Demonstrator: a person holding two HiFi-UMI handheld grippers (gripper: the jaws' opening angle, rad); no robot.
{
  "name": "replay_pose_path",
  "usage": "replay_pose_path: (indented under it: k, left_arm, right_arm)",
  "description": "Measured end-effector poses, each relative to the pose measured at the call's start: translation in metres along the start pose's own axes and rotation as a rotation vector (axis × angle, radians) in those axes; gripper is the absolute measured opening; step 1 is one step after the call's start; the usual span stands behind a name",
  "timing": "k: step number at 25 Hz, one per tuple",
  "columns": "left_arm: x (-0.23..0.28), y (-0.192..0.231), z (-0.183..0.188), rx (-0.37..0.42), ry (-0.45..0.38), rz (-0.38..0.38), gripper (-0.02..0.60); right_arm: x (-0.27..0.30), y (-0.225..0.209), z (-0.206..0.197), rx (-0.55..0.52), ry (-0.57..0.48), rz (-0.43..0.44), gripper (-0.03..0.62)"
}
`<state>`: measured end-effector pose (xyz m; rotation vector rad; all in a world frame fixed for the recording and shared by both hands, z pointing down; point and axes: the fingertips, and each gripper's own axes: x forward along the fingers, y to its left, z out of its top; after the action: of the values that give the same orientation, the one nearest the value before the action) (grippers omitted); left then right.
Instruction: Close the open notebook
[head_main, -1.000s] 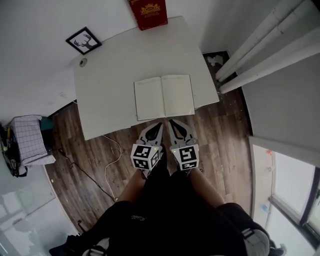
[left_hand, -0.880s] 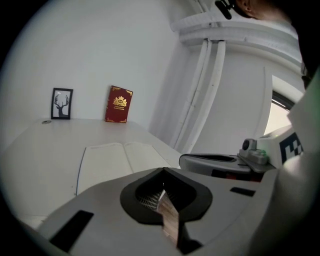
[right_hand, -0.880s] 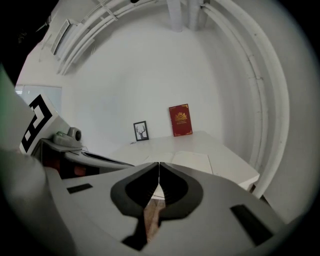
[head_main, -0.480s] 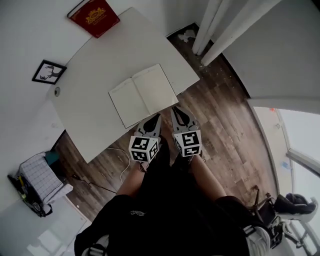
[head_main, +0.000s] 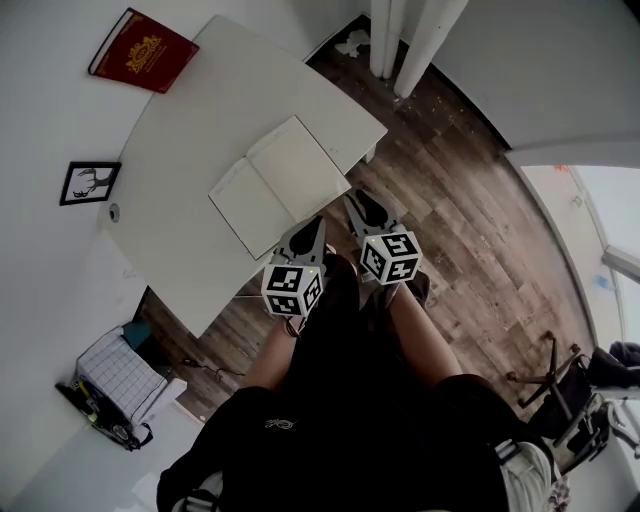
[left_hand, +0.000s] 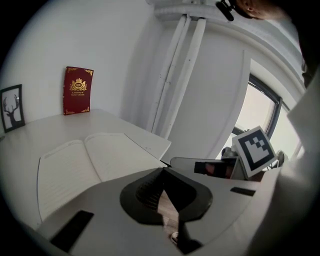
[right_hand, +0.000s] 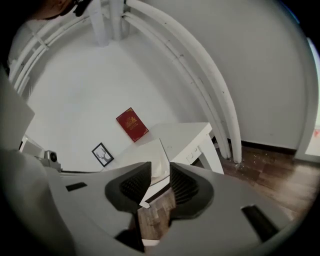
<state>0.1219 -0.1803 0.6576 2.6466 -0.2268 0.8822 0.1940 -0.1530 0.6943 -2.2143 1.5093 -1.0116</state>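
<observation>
Lying open and flat on the white table (head_main: 190, 130), the notebook (head_main: 280, 185) shows two blank pale pages. It sits close to the table's near edge, the one by the person, and toward the corner at the table's right end. Its spine runs roughly across the table from that near edge toward the wall.

The left gripper (left_hand: 163, 171) is held just off the table's near edge, pointing at the notebook's near side. Its jaws are closed tip to tip with nothing between them, and only a sliver of wood floor (head_main: 470, 230) shows behind the tips. From the head view I cannot tell whether it touches the page edge.

The right gripper (right_hand: 160, 176) is also just off the table's near edge, beside the left one and nearer the table's right corner. Its jaws are opening and stand a narrow gap apart. They grip nothing, and the table's edge and the floor show through the gap.

A red book (head_main: 142, 50) stands at the table's far side against the wall. A framed deer picture (head_main: 88, 183) leans at the table's left end.
</observation>
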Motion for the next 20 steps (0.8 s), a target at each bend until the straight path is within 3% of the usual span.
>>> replay_pose_path:
  k: [14,20]
  left_arm:
    - [0.002,-0.004,-0.002,0.028,0.025,0.009,0.003]
    - [-0.005,0.0,-0.001,0.001,0.006,0.039,0.003]
  right_arm:
    - [0.026,-0.016,-0.015,0.118,0.033,0.009,0.138]
    - [0.025,-0.014,-0.007,0.015,0.033,-0.007,0.06]
